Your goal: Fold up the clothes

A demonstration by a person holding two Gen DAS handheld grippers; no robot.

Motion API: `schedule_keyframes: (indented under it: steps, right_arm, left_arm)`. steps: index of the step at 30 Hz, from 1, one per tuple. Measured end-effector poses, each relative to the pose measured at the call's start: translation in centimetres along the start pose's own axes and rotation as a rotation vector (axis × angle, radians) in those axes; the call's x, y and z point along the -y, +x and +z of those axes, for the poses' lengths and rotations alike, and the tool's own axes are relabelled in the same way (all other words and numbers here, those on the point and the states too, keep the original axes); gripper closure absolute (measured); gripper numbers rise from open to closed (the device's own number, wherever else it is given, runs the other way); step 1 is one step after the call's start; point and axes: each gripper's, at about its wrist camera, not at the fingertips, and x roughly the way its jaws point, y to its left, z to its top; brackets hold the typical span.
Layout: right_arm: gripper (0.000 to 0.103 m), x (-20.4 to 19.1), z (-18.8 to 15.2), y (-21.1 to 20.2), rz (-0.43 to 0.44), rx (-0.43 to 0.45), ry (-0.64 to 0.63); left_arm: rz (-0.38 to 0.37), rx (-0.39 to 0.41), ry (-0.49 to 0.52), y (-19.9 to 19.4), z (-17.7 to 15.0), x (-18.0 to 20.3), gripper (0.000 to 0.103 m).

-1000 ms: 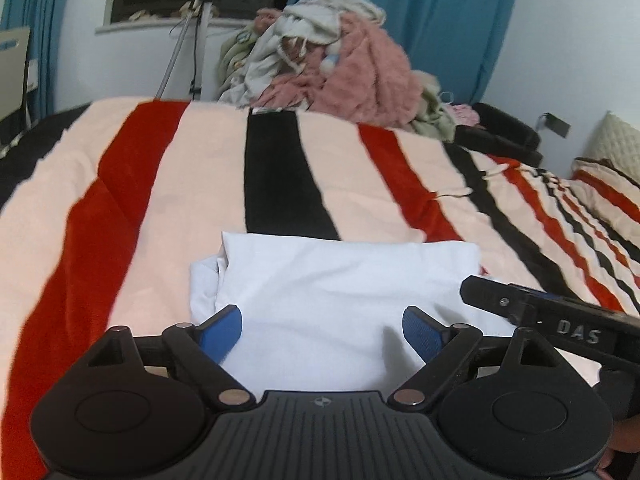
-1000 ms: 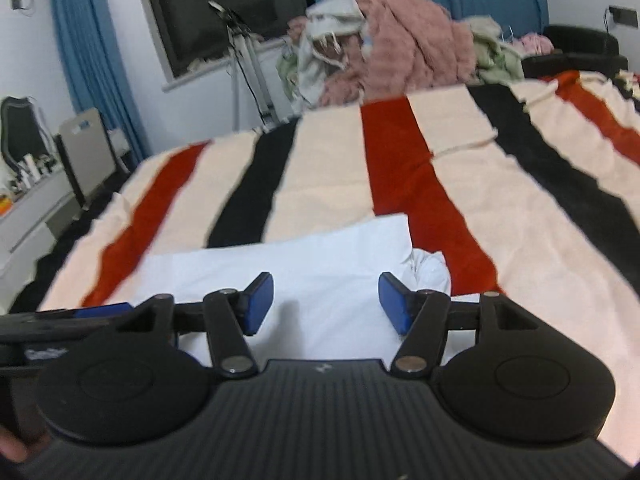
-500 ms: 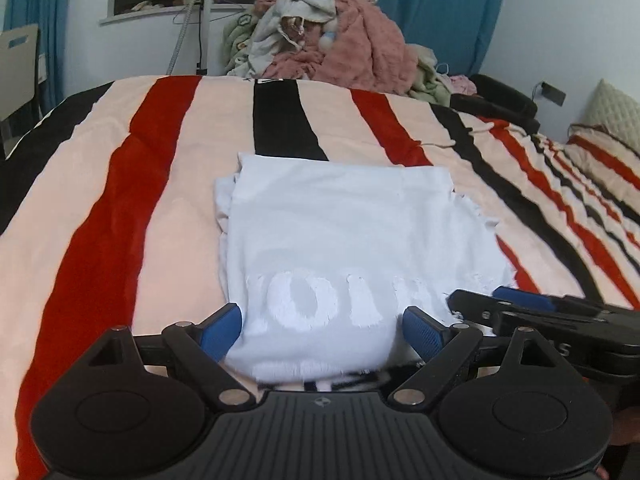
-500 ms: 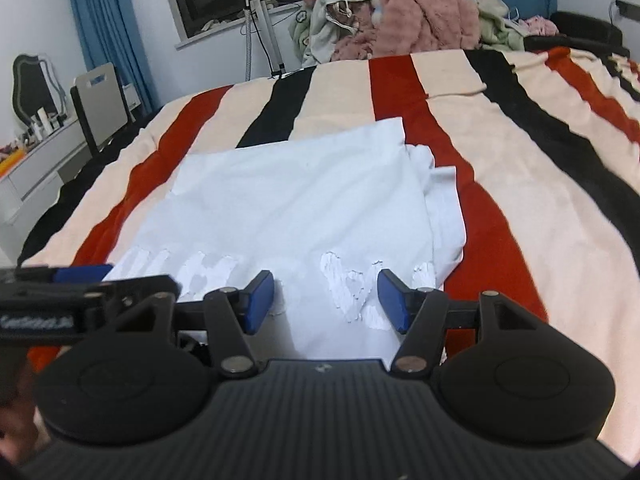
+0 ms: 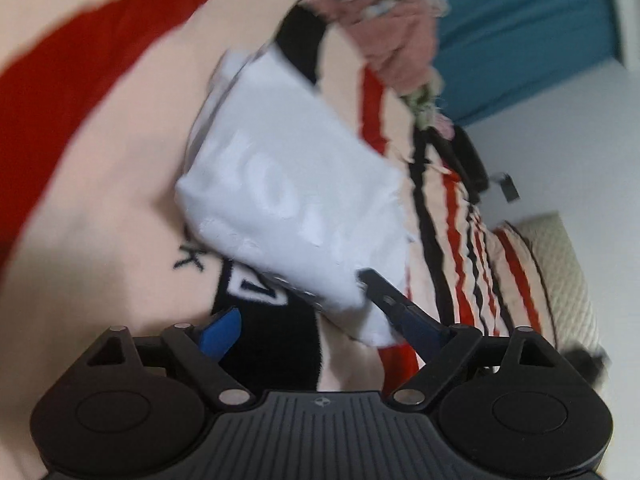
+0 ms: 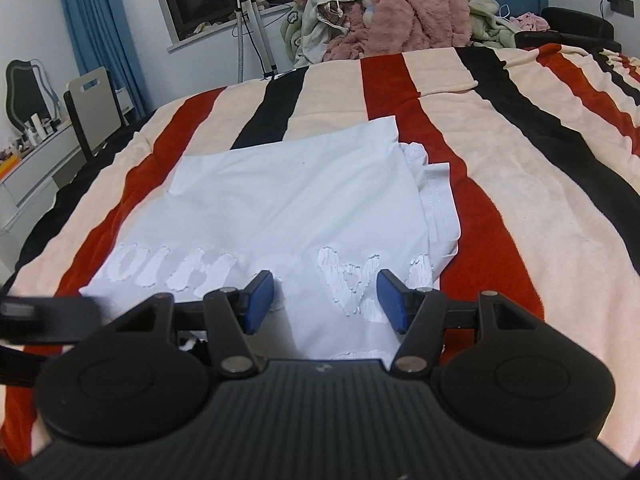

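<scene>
A folded white T-shirt (image 6: 296,208) with white lettering lies flat on the striped bed blanket (image 6: 520,184). My right gripper (image 6: 326,300) is open and empty, just above the shirt's near edge. In the left wrist view, which is tilted and blurred, the shirt (image 5: 288,200) lies ahead of my left gripper (image 5: 320,332), which is open and empty over the blanket (image 5: 100,200). The right gripper's fingers (image 5: 400,312) reach in at the shirt's near corner.
A pile of unfolded clothes (image 6: 384,16) sits at the bed's far end. A tripod (image 6: 252,24), a chair (image 6: 96,108) and a dresser (image 6: 28,160) stand to the left. A pillow (image 5: 560,272) lies at the right.
Both grippers have pulled back and up from the shirt. The left gripper has rolled sharply and swung left, so its view is tilted and blurred. The shirt lies still.
</scene>
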Motion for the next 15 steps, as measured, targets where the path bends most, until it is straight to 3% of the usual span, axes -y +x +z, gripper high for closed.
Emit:
schedule_keyframes:
  steps: [4, 5, 6, 7, 11, 15]
  right_arm:
    - [0.044, 0.1, 0.0, 0.1, -0.001, 0.001, 0.003]
    - [0.044, 0.1, 0.0, 0.1, -0.003, 0.002, 0.002]
    - [0.044, 0.0, 0.0, 0.1, -0.005, 0.003, 0.0]
    - [0.044, -0.1, 0.0, 0.2, -0.008, 0.004, -0.003]
    - [0.044, -0.3, 0.1, 0.4, -0.019, 0.007, -0.009]
    - [0.044, -0.4, 0.2, 0.1, -0.02, 0.009, -0.002]
  left_arm:
    - [-0.062, 0.064, -0.171, 0.9, 1.2, -2.0, 0.017]
    - [-0.061, 0.083, -0.19, 0.8, 1.4, -2.2, 0.021]
    - [-0.057, 0.101, -0.205, 0.7, 1.6, -2.3, 0.032]
    - [-0.042, 0.114, -0.204, 0.5, 1.7, -2.3, 0.042]
    - [-0.036, 0.141, -0.197, 0.3, 2.2, -2.5, 0.053]
    - [-0.007, 0.152, -0.161, 0.3, 2.5, -2.4, 0.074]
